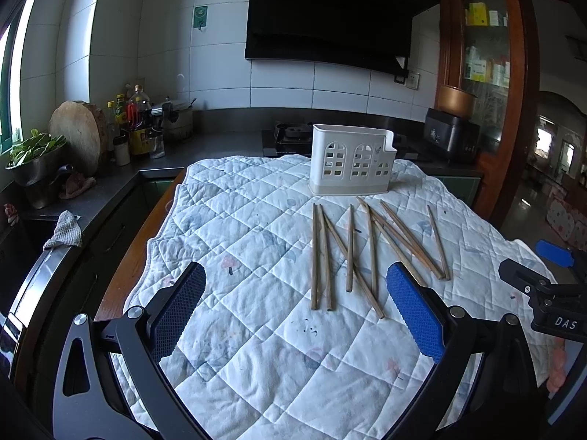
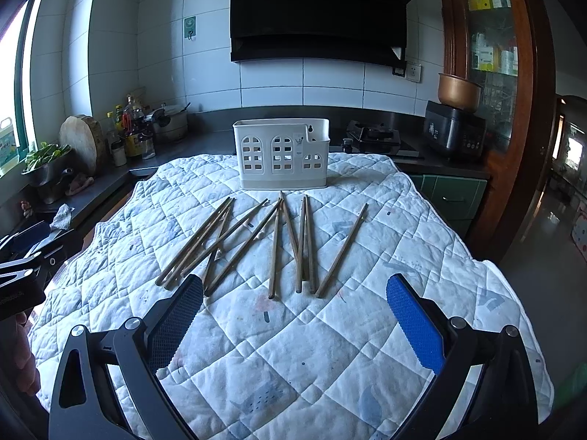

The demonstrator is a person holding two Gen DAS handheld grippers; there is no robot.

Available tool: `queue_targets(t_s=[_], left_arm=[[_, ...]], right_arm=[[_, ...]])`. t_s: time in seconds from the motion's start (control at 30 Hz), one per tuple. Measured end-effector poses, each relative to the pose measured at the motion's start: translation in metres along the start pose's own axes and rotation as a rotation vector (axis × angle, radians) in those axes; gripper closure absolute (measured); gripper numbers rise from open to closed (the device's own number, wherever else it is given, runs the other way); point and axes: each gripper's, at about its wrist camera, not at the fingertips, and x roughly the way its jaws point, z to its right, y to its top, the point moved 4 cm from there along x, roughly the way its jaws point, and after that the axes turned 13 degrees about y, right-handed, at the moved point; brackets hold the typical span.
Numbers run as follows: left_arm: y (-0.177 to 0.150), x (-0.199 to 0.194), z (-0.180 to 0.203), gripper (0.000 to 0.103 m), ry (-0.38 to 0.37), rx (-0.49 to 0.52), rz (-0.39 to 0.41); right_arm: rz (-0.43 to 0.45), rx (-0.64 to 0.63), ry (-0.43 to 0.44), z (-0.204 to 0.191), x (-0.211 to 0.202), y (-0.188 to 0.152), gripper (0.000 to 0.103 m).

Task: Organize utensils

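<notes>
Several wooden chopsticks [image 1: 350, 249] lie loose and partly crossed on a white quilted cloth [image 1: 256, 227]; they also show in the right wrist view [image 2: 273, 245]. A white plastic utensil holder [image 1: 352, 159] with window-shaped cutouts stands upright behind them, seen too in the right wrist view [image 2: 282, 154]. My left gripper [image 1: 295, 304] is open and empty, low over the cloth just in front of the chopsticks. My right gripper [image 2: 293, 308] is open and empty, also just in front of them. The right gripper [image 1: 543, 286] shows at the right edge of the left wrist view.
A dark counter runs behind and to the left, with a round chopping board [image 1: 79, 135], bottles [image 1: 135, 121], a bowl of greens [image 1: 33, 157] and a pot [image 1: 178, 121]. A stove [image 2: 374, 135], a black cooker [image 2: 455, 132] and a wooden cabinet [image 2: 488, 73] stand at the right.
</notes>
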Motion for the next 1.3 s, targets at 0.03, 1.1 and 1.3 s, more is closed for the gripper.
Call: queue_targets(t_s=[0.03,1.1,1.3], left_arm=[[0.000,0.000,0.000,0.005,-0.001,-0.001,0.000],[0.009,0.010,0.010,0.005,0.000,0.033,-0.007],[0.009,0.017,0.006,0.005,-0.011,0.024,-0.021]], right_arm=[[0.000,-0.001,0.000,0.000,0.000,0.000,0.006],[0.007,0.016,0.007,0.010,0.004,0.004,0.006],[0.008,0.025,0.009,0.012,0.007,0.006,0.006]])
